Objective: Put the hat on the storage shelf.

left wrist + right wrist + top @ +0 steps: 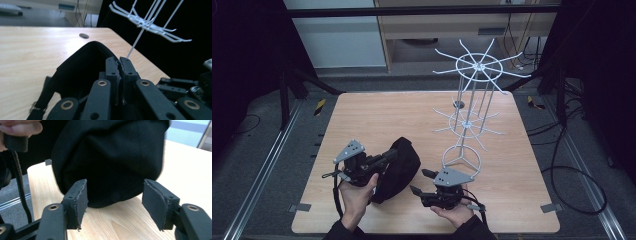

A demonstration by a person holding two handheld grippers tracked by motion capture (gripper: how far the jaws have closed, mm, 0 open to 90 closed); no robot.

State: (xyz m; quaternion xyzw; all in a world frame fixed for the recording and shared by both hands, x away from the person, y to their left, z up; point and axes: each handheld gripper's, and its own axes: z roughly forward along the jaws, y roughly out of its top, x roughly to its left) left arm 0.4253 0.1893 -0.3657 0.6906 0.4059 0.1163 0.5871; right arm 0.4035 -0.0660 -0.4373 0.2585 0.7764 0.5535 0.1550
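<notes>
Altogether: one black cap (399,170), one white rack (469,112), two grippers.

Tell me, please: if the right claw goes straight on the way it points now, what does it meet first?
Most likely the black cap. The right claw stands open and points at its crown, which hangs just ahead above the table; the exact gap is unclear.

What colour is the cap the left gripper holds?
Plain black cap; clearest in the high view.
</notes>
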